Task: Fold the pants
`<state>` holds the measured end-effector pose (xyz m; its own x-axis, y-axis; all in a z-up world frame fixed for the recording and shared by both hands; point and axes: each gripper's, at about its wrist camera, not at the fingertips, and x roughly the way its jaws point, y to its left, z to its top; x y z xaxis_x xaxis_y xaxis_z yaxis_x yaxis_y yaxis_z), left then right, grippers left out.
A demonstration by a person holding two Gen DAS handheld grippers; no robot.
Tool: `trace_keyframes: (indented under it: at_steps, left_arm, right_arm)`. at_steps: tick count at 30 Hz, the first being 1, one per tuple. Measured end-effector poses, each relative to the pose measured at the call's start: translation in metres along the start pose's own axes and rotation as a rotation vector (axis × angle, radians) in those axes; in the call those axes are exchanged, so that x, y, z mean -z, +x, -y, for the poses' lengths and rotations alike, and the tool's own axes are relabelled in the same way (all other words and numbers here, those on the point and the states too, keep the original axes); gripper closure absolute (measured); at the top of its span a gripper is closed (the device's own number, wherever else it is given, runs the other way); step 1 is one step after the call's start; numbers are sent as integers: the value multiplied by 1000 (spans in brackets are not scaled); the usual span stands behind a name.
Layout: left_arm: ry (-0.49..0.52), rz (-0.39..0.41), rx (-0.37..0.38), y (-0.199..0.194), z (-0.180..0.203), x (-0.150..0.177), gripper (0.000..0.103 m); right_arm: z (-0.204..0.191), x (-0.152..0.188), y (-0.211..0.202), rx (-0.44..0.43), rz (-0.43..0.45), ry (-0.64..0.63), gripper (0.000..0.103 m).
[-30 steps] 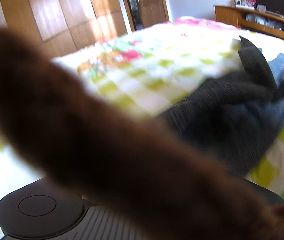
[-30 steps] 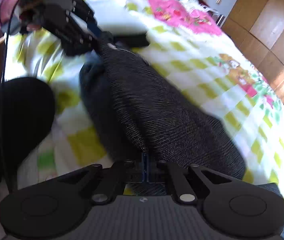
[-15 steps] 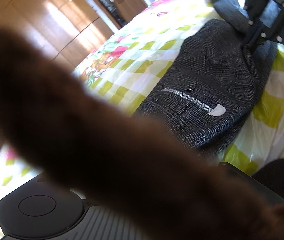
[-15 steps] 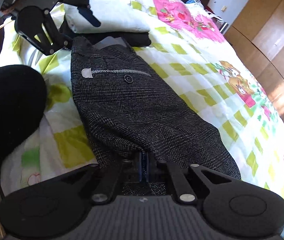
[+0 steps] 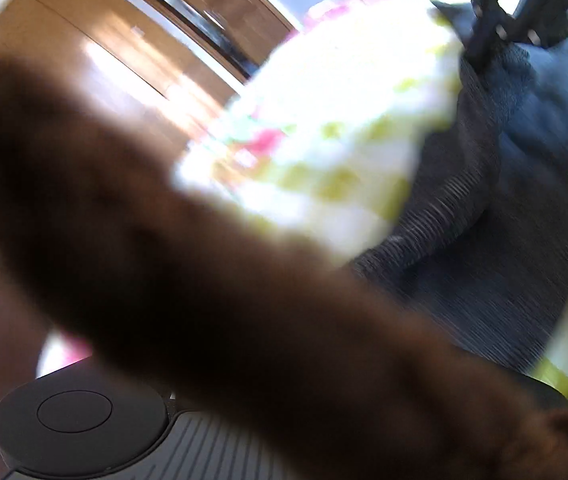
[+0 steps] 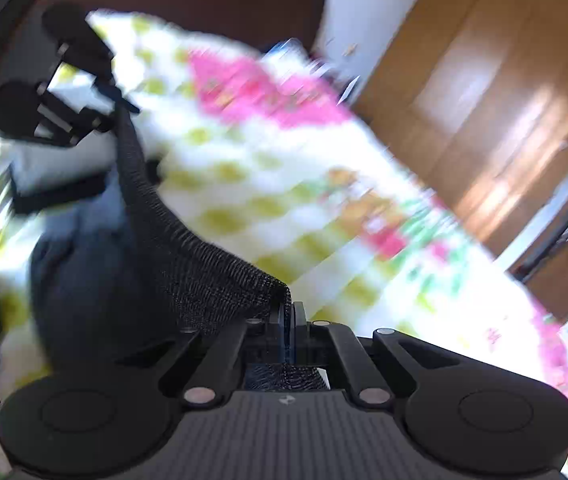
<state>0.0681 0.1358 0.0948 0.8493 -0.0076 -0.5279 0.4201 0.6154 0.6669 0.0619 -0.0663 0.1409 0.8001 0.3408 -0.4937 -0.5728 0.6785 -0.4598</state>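
Note:
The dark grey woven pants [image 6: 172,248] hang lifted above the bed, stretched between both grippers. My right gripper [image 6: 290,312] is shut on one edge of the pants, close to the camera. My left gripper [image 6: 118,102] shows at the upper left of the right wrist view, shut on the far edge. In the left wrist view the pants [image 5: 484,208] hang at the right, the right gripper [image 5: 480,54] pinches them at the top right, and a blurred brown furry sleeve [image 5: 164,260] hides my own left fingers.
The bed carries a white quilt with yellow-green checks and pink flowers [image 6: 252,168]. Folded white and black clothes [image 6: 56,176] lie on the bed behind the pants. A wooden wardrobe [image 6: 484,92] stands past the bed. A dark headboard [image 6: 188,4] is at the back.
Both grippers have risen and pulled the pants up off the bed, so they hang stretched rather than lying flat. Both views are motion-blurred.

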Motion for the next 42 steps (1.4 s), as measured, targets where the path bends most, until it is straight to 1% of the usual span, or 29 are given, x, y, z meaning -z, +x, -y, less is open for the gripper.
trace_keyframes:
  at_steps: [1, 2, 3, 4, 5, 6, 7, 9, 10, 11, 12, 13, 14, 16, 17, 18, 19, 21, 24, 25, 27, 31, 32, 34, 36, 38, 39, 40, 42]
  left_arm:
    - [-15, 30, -37, -4, -10, -7, 87]
    - [-19, 58, -70, -8, -16, -12, 90]
    - [-26, 90, -100, -13, -19, -12, 90]
    - [-49, 106, -100, -16, -18, -10, 90]
    - [-82, 111, -78, -17, -14, -5, 90]
    - [-110, 102, -39, -14, -3, 5, 90]
    - [-112, 71, -2, -8, 13, 16, 90]
    - [-64, -27, 76, 8, 54, 41, 90]
    - [-39, -63, 109, 10, 71, 53, 90]
    - [-22, -87, 135, 10, 84, 62, 90]
    - [-21, -104, 149, 7, 91, 70, 90]
    - [-43, -116, 157, 4, 92, 76, 90]
    - [-67, -124, 162, 1, 90, 80, 90]
    - [-95, -117, 148, -4, 83, 80, 89]
    - [-125, -111, 162, -7, 78, 79, 84]
    - [-155, -103, 176, -8, 74, 78, 83]
    - [-155, -99, 155, -9, 73, 78, 83]
    - [-95, -106, 95, -6, 80, 79, 83]
    - [-59, -125, 72, -3, 89, 83, 81]
    - [-46, -130, 54, -5, 92, 84, 80]
    - [-36, -139, 19, -9, 93, 87, 74]
    - [-57, -140, -17, -23, 94, 96, 67]
    - [-37, -133, -35, -25, 97, 96, 66]
    - [13, -121, -67, -28, 98, 92, 60]
    - [38, -114, -100, -29, 97, 92, 44]
    - [102, -111, -138, -30, 97, 91, 43]
    - [132, -103, -143, -31, 101, 93, 43]
    - [144, -95, -133, -30, 103, 92, 42]
    - [168, -105, -105, -28, 109, 91, 40]
  right_arm:
    - [0, -2, -10, -1, 21, 9, 86]
    - [-8, 2, -15, -2, 26, 9, 86]
    - [-23, 12, -15, -8, 22, -9, 86]
    - [-42, 25, -11, -35, 0, -21, 85]
    - [-62, 41, -3, -90, -50, -13, 85]
    - [-84, 58, 8, -150, -116, -15, 85]
    - [-104, 74, 15, -188, -159, -33, 85]
    - [-131, 97, 20, -212, -202, -82, 85]
    - [-140, 104, 18, -201, -198, -133, 85]
    - [-142, 107, 16, -196, -192, -162, 85]
    - [-140, 108, 13, -201, -194, -159, 85]
    - [-135, 107, 11, -207, -200, -143, 85]
    - [-130, 107, 11, -208, -205, -124, 85]
    - [-124, 104, 11, -207, -203, -106, 85]
    - [-124, 103, 11, -200, -196, -106, 85]
    - [-124, 103, 11, -190, -189, -108, 85]
    - [-127, 103, 12, -182, -185, -114, 85]
    - [-130, 103, 9, -169, -171, -127, 85]
    - [-129, 100, 11, -163, -158, -164, 84]
    - [-129, 101, 11, -165, -155, -171, 84]
    - [-129, 102, 13, -170, -158, -178, 84]
    - [-130, 101, 17, -174, -159, -186, 83]
    - [-130, 101, 17, -174, -156, -191, 83]
    - [-130, 101, 16, -177, -156, -203, 82]
    - [-128, 102, 13, -181, -150, -204, 80]
    - [-128, 104, 15, -194, -152, -203, 78]
    - [-129, 104, 17, -194, -155, -208, 78]
    - [-130, 104, 19, -191, -155, -217, 78]
    - [-129, 103, 18, -191, -152, -221, 78]
